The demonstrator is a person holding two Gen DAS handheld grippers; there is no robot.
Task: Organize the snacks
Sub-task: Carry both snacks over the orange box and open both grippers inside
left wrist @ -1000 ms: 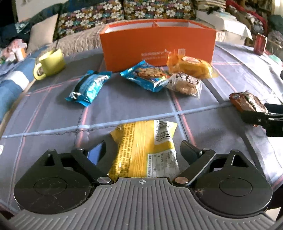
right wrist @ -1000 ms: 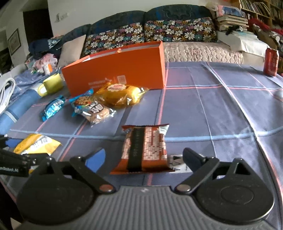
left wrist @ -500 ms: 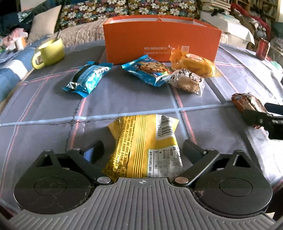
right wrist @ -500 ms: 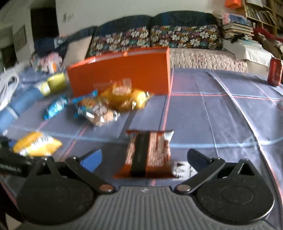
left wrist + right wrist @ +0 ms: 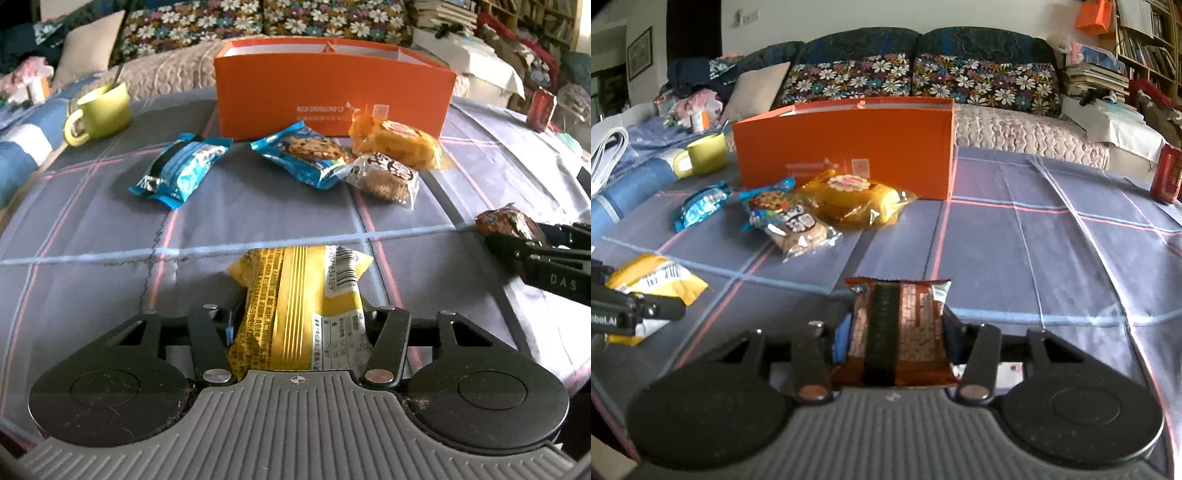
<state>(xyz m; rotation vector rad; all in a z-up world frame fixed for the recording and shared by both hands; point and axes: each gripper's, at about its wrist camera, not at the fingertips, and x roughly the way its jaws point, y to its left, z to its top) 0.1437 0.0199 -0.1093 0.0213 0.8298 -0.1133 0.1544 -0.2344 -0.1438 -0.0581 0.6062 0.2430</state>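
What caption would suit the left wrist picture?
Left gripper closing on a yellow snack packet, four more snacks and an orange box waiting beyond.

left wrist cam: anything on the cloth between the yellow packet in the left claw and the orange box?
Yes. The blue cookie packet lies on that stretch, just before the orange box; the cloth nearer the yellow packet is bare. Left wrist view.

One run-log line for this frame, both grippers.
left gripper: closing on yellow pack | right gripper: closing on brown pack | orange box: unfilled

The tall orange cardboard box [image 5: 334, 86] reads "RED DRAGONFLY" in white. The black right claw [image 5: 532, 247] bears "DAS". The clear-wrapped brown cake [image 5: 801, 230] shows "50".
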